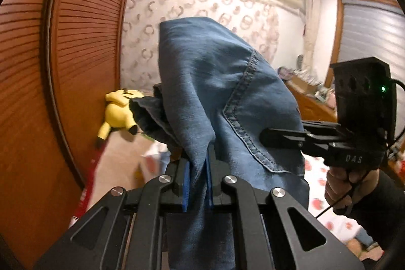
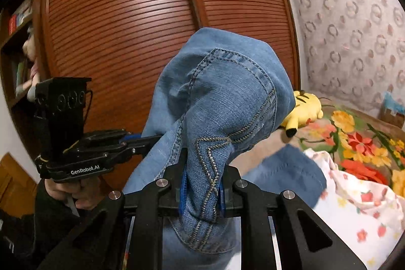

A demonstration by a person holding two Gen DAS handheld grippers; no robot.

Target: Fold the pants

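A pair of blue denim pants hangs bunched in the air between both grippers. In the left wrist view my left gripper is shut on a fold of the denim, which drapes over the blue pads. My right gripper reaches in from the right, its tips buried in the fabric beside a stitched seam. In the right wrist view my right gripper is shut on a thick stitched part of the pants. My left gripper comes in from the left with its tips in the cloth. A hand holds it.
Brown louvred wardrobe doors stand close behind. A yellow plush toy lies on the bed, which has a floral blanket and a white flowered sheet. A patterned curtain hangs at the back. A bookshelf is far left.
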